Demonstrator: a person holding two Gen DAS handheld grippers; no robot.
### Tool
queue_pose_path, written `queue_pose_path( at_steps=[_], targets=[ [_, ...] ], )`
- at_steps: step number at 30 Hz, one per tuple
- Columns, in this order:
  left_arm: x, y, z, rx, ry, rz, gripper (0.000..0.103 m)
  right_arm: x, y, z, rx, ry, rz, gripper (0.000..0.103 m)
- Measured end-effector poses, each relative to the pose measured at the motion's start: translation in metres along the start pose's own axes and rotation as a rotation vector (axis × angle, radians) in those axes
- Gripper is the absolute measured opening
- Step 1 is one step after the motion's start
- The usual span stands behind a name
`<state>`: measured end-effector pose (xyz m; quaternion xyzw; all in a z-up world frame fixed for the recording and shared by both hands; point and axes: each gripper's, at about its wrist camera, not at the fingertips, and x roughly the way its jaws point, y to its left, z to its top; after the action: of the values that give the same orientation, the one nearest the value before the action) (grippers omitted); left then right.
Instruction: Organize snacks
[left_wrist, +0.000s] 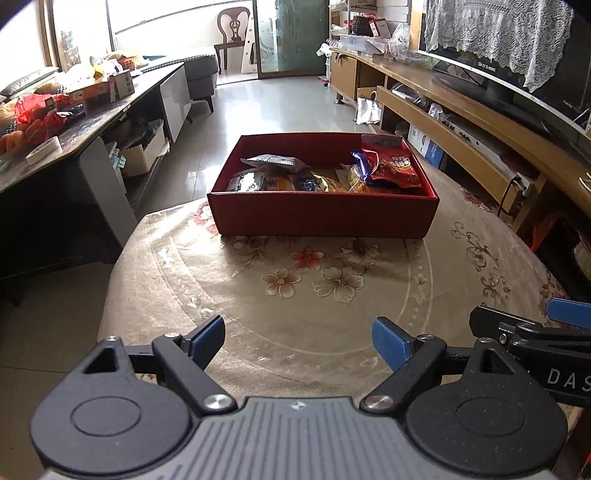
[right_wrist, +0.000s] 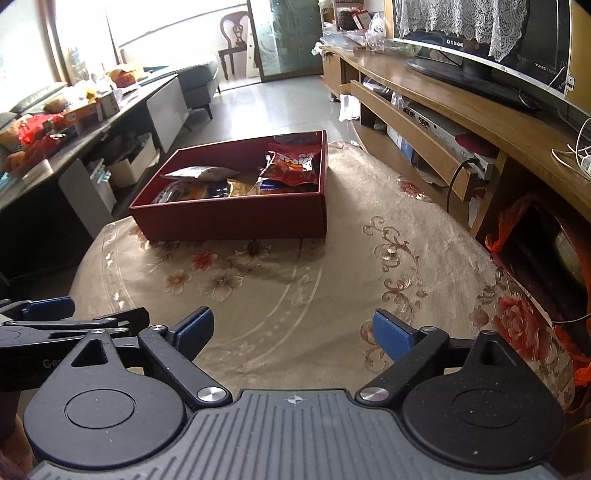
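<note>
A red cardboard box (left_wrist: 321, 214) stands on the far side of a round table with a floral beige cloth (left_wrist: 303, 295). Inside lie several snack packets, among them a red bag (left_wrist: 393, 166) and a silver packet (left_wrist: 275, 162). The box also shows in the right wrist view (right_wrist: 236, 218), with the red bag (right_wrist: 293, 164) and the silver packet (right_wrist: 201, 172). My left gripper (left_wrist: 299, 341) is open and empty, low over the near edge of the table. My right gripper (right_wrist: 293, 334) is open and empty, beside the left one.
A long dark table (left_wrist: 92, 114) with fruit and boxes runs along the left. A wooden TV stand (left_wrist: 480, 122) with a television (right_wrist: 491, 44) runs along the right. A tiled floor (left_wrist: 266, 107), a sofa and a chair lie beyond.
</note>
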<state>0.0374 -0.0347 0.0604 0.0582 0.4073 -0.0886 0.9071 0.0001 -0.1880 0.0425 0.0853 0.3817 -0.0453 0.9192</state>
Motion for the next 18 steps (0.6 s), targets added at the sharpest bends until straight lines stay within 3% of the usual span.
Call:
queue_pose_path(
  at_steps=[18],
  targets=[
    [-0.016, 0.002, -0.008, -0.005, -0.051, 0.021, 0.085, -0.009, 0.002, -0.004, 0.001, -0.019, 0.024, 0.096]
  ],
)
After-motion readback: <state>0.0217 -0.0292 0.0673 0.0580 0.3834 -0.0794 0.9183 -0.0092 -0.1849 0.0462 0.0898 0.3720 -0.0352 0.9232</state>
